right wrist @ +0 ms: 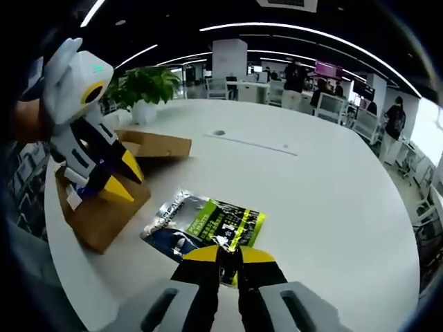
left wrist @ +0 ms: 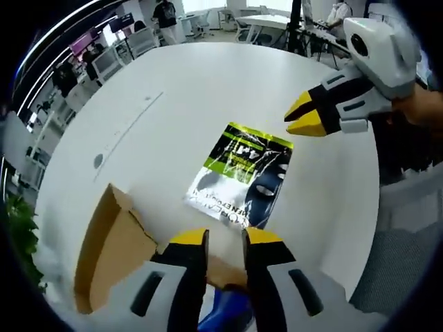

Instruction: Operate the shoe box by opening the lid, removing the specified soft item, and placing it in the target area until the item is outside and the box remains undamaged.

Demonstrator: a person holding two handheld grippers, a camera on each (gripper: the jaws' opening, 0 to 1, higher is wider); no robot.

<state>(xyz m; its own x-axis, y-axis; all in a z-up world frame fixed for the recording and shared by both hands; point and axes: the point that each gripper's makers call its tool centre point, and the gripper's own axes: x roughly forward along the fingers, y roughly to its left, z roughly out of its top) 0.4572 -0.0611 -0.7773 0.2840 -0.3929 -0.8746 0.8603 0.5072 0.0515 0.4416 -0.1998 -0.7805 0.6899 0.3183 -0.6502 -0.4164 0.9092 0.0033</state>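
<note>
A soft item in a clear bag with a green and black label (left wrist: 242,176) lies flat on the white round table (left wrist: 173,97), outside the brown cardboard shoe box (left wrist: 107,242). The box lid stands open. My left gripper (left wrist: 225,238) is over the box's near edge, jaws apart, with cardboard showing in the gap. In the right gripper view the bag (right wrist: 208,225) lies just beyond my right gripper (right wrist: 230,256), whose jaws are closed with nothing in them. The left gripper (right wrist: 121,178) hangs over the box (right wrist: 104,214).
A potted plant (right wrist: 142,86) stands at the table's far edge behind the box. A small round grommet (right wrist: 219,132) sits in the tabletop. Desks, chairs and people fill the room beyond. The table rim (right wrist: 83,277) is close to the box.
</note>
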